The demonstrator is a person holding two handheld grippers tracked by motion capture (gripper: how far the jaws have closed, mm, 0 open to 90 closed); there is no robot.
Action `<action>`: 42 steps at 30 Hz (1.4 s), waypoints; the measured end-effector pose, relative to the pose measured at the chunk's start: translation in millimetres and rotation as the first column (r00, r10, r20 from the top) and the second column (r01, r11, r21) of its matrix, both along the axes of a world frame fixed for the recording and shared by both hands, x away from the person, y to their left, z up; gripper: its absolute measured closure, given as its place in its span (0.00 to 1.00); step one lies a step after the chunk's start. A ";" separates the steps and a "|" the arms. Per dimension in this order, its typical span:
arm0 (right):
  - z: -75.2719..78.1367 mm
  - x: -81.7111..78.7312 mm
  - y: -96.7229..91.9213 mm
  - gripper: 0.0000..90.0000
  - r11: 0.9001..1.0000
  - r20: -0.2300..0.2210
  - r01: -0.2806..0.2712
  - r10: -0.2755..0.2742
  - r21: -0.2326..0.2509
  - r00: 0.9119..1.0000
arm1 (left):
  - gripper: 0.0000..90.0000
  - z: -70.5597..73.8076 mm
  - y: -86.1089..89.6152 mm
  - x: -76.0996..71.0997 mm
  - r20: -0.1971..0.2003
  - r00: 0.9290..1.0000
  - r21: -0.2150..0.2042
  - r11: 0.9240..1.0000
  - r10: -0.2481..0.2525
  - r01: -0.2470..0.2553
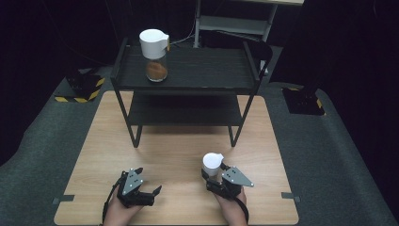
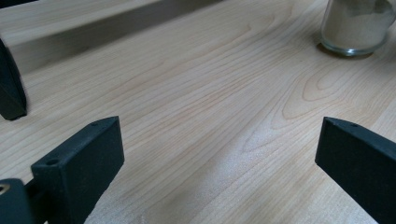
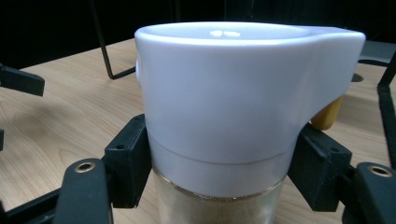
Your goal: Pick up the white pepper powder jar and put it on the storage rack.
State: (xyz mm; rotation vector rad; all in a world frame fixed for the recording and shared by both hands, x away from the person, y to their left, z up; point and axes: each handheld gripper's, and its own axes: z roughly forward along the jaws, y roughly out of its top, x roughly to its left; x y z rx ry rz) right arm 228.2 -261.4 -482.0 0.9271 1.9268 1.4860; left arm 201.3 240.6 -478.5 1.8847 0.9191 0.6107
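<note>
1. Right gripper (image 3: pixel 217 158): jaws sit on either side of a glass jar with white cap (image 3: pixel 243 102), at the band just under the cap. Both pads look to be touching the glass; judged a closed grip on the jar, though actual squeeze cannot be confirmed.
2. Jar contents: pale beige powder, visible below the cap. Jar stands upright, long axis vertical, on the wooden table (image 1: pixel 174 155) near its front right. A spout tab on the cap points to the right in the right gripper view, with a yellow piece beneath it.
3. Left gripper (image 1: pixel 141 188): jaws spread wide, nothing between them, resting low over bare table at front left. In the left gripper view the same jar (image 2: pixel 357 28) lies ahead and to the right, well apart.
4. Black two-tier rack (image 1: pixel 188 75) stands at the far side of the table. On its top shelf, left end: second capped jar (image 1: pixel 155 54), upright, holding brown powder.
5. Key relation: the right hand is on the beige jar; the rack lies straight ahead of it, beyond open table.
6. Labels or writing: none legible on either jar.
</note>
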 end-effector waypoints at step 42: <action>93.7 -19.2 -22.5 0.33 0.998 0.098 -0.013 0.007 0.062 0.995 | 0.02 0.9 1.5 1.2 -0.018 1.000 -0.010 1.000 -0.001 0.001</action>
